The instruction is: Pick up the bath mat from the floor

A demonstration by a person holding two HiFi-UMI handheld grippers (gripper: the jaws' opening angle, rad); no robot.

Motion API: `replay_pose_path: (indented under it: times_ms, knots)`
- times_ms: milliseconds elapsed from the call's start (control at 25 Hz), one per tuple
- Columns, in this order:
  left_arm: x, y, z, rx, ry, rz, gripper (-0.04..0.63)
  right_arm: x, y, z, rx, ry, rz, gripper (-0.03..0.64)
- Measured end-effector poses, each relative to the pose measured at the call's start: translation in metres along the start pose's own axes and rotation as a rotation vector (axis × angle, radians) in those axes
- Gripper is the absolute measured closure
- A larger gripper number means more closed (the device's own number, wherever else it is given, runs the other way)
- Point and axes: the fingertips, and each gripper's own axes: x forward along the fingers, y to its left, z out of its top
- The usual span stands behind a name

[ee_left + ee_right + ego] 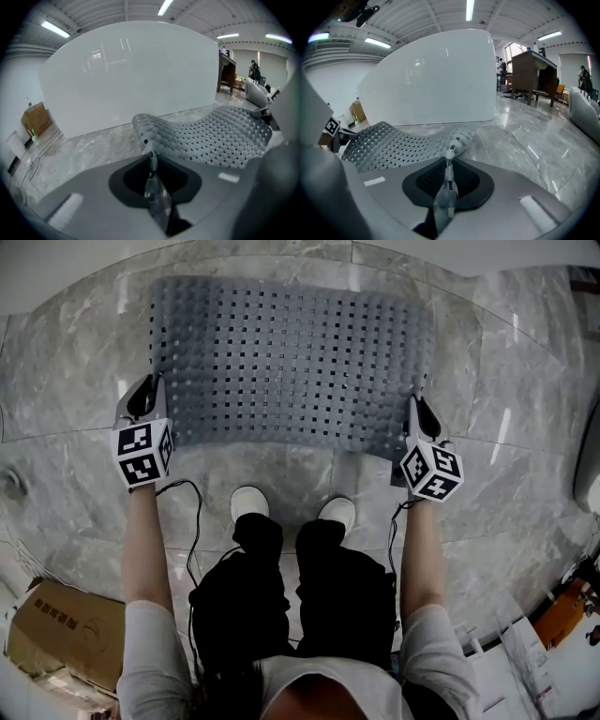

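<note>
1. Left gripper (147, 395): you've got its jaws pinched tight on the bath mat (291, 362), right at its near left corner.
2. Right gripper (421, 412) matches it, jaws closed on the mat's near right corner, the thin edge squeezed between the pads.
3. Grey and full of holes, the mat stretches between your two grippers, raised at the gripped corners and sagging in the middle.
4. Its far edge lies toward the far side of the marble floor (75, 371); you can't tell whether that edge touches the floor.
5. Your white shoes (249, 502) stand just behind the mat's near edge, and a cardboard box (66, 624) sits at the floor's near left corner.
</note>
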Motion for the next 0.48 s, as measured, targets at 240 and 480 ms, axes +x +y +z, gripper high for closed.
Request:
replay_pose_path:
  times_ms: [240,480]
  knots:
    - [-0.052,0.010,0.039,0.004,-0.005,-0.003,0.546,-0.043,0.018,0.034,0.031,0.006,-0.004,0.574]
    - [-0.124,0.016,0.097,-0.013,-0.042,-0.002,0.546,-0.102,0.031,0.099,0.033,-0.011,-0.002,0.574]
